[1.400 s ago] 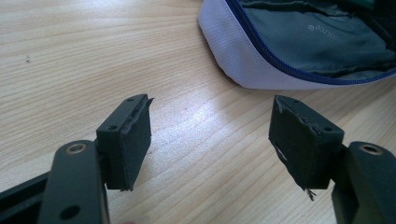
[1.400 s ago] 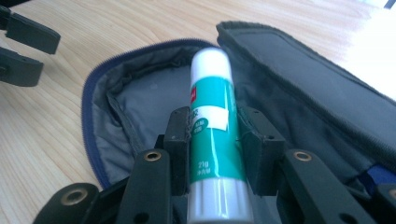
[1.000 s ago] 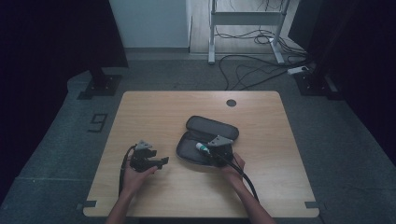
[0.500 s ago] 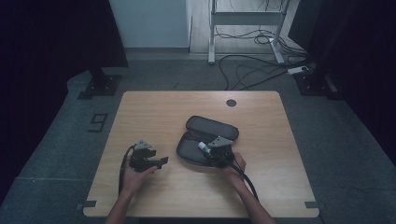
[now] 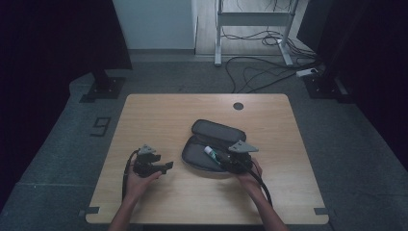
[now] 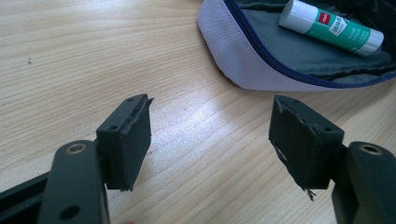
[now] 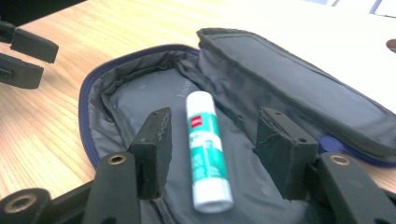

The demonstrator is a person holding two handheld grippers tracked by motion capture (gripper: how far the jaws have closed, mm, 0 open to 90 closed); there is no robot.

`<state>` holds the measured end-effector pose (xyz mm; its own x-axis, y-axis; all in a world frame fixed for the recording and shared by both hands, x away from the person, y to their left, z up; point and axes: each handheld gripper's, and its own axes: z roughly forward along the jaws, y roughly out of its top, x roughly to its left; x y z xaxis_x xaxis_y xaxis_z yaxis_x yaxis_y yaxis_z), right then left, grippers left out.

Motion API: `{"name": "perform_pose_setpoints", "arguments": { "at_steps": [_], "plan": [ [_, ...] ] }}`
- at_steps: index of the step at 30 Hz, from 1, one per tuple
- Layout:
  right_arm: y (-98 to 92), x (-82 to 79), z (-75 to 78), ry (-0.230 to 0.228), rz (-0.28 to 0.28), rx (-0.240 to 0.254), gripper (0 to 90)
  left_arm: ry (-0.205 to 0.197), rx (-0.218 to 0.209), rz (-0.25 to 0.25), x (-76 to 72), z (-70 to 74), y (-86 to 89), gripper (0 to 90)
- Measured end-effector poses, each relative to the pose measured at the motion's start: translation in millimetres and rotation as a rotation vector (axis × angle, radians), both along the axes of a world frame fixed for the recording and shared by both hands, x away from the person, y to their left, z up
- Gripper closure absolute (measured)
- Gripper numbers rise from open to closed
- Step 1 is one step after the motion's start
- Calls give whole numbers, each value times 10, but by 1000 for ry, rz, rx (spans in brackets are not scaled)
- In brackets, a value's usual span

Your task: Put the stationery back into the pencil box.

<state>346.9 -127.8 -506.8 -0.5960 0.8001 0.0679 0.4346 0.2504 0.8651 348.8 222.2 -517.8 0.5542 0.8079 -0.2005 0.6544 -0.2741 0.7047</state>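
lies free in the open pouch (image 7: 154,100) between the just-widened jaws of the right gripper (image 7: 212,140): glue stick (image 7: 205,149), green label, wording illegible. rests wide open, empty, on the worktop (image 6: 93,56): left gripper (image 6: 210,140).

A glue stick (image 7: 206,154) lies in the open pouch (image 7: 140,100) on the table (image 5: 159,115), right of centre

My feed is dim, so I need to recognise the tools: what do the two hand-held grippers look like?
Both are black. The left hand-held gripper and right hand-held gripper each carry a grey three-cornered plate on top and trail a black cable. Their jaws are blocky, with frayed black pads and brass-coloured rivets. Forearms are bare, no sleeves.
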Motion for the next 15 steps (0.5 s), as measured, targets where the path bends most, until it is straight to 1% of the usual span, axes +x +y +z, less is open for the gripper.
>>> {"name": "perform_pose_setpoints", "arguments": {
  "at_steps": [4, 5, 6, 7, 8, 9, 12, 15],
  "plan": [
    [-160, -93, 21, -16, -7, 29, 418, -4, -5, 5, -1, 5, 13, 300],
    [-160, -93, 21, -16, -7, 29, 418, -4, -5, 5, -1, 5, 13, 300],
    [-244, -150, 25, -20, -7, 36, 407, -2, -7, 6, 0, 4, 17, 300],
    [-289, -178, 26, -19, -8, 32, 404, 0, -6, 5, 0, 4, 24, 300],
    [-289, -178, 26, -19, -8, 32, 404, 0, -4, 8, 2, 2, 29, 300],
    [-378, -217, 19, -25, -21, 36, 400, 2, -4, 8, 5, -1, 39, 300],
    [-510, -249, -3, -17, -48, 36, 391, 3, -6, 13, 11, -7, 49, 299],
    [-660, -297, -62, -1, -83, 35, 388, 5, -7, 10, 10, -2, 58, 299]
  ]
}}
